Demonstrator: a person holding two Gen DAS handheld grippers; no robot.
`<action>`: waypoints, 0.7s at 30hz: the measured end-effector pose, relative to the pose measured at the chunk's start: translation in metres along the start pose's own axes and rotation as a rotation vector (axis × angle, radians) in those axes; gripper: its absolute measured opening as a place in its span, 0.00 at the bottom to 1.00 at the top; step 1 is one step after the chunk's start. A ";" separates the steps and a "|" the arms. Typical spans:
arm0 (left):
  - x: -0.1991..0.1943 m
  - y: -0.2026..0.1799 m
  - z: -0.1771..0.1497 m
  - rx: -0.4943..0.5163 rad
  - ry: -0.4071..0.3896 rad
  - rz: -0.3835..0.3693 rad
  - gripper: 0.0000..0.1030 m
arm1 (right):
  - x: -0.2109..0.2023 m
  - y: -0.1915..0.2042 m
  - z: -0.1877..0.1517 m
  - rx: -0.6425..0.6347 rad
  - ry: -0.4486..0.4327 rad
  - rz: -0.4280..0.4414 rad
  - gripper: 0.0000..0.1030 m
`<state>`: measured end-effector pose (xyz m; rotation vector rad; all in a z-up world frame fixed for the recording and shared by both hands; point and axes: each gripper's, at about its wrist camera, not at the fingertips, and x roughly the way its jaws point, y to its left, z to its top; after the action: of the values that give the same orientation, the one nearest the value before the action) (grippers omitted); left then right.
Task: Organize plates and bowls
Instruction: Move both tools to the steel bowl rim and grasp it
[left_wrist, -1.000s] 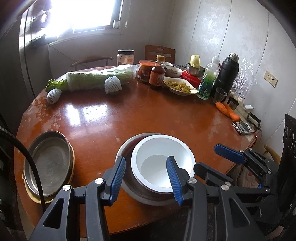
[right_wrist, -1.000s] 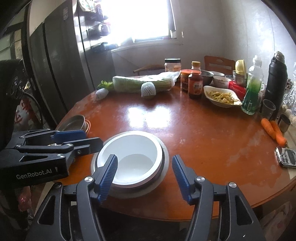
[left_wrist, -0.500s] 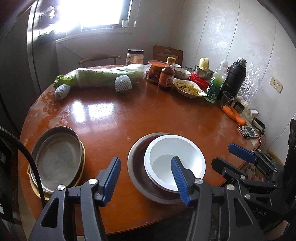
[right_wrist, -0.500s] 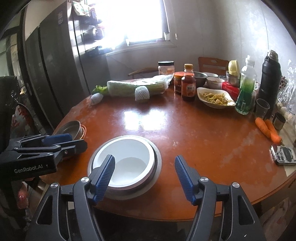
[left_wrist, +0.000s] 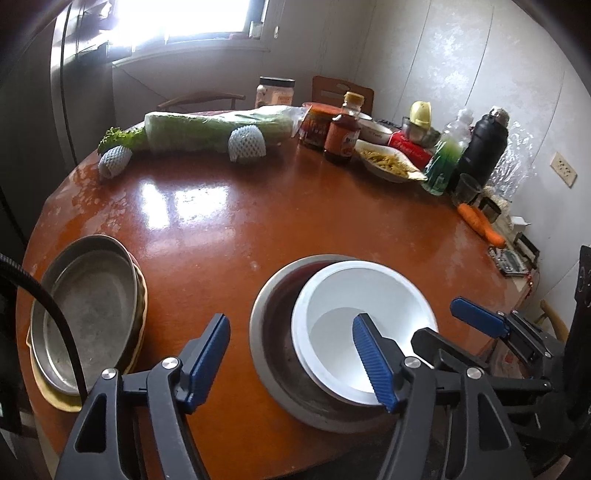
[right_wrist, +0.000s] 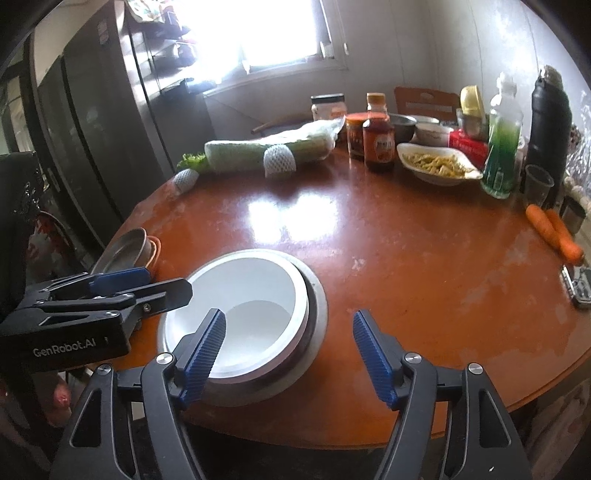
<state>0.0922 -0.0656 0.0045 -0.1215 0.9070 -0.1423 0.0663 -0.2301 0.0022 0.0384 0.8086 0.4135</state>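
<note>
White bowl (left_wrist: 364, 325) sits nested inside a wider metal basin (left_wrist: 273, 332) at the near edge of the round table (left_wrist: 295, 221), pushed off-centre toward the basin's right wall. The left gripper (left_wrist: 291, 360) hangs just above with its jaws spread wide and nothing between them; the right gripper (right_wrist: 288, 354) is likewise released and empty, one ribbed blue pad over the bowl's rim.

To my eye the risk is the edge: both vessels look smooth and glossy (ceramic or plastic in steel), so a nudge from a pad could skate the basin on the lacquered wood and off the near side.

Further left, a shallow, dull grey metal pan (left_wrist: 86, 314) is stacked on a yellowish plate, also close to the edge. Beyond the bare middle lie a bagged cabbage (left_wrist: 218, 129), sauce bottles, a dish of noodles (left_wrist: 388, 162), a black flask and carrots (left_wrist: 482, 225).
</note>
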 end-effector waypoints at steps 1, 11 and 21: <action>0.003 0.001 0.000 0.000 0.004 0.002 0.68 | 0.002 -0.001 0.000 0.004 0.003 0.001 0.71; 0.025 0.002 0.000 -0.008 0.032 -0.009 0.69 | 0.021 -0.011 -0.002 0.047 0.040 0.026 0.71; 0.038 0.008 0.000 -0.013 0.057 0.008 0.70 | 0.033 -0.011 -0.004 0.059 0.067 0.045 0.71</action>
<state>0.1156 -0.0644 -0.0260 -0.1268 0.9655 -0.1332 0.0873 -0.2283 -0.0252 0.0979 0.8874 0.4358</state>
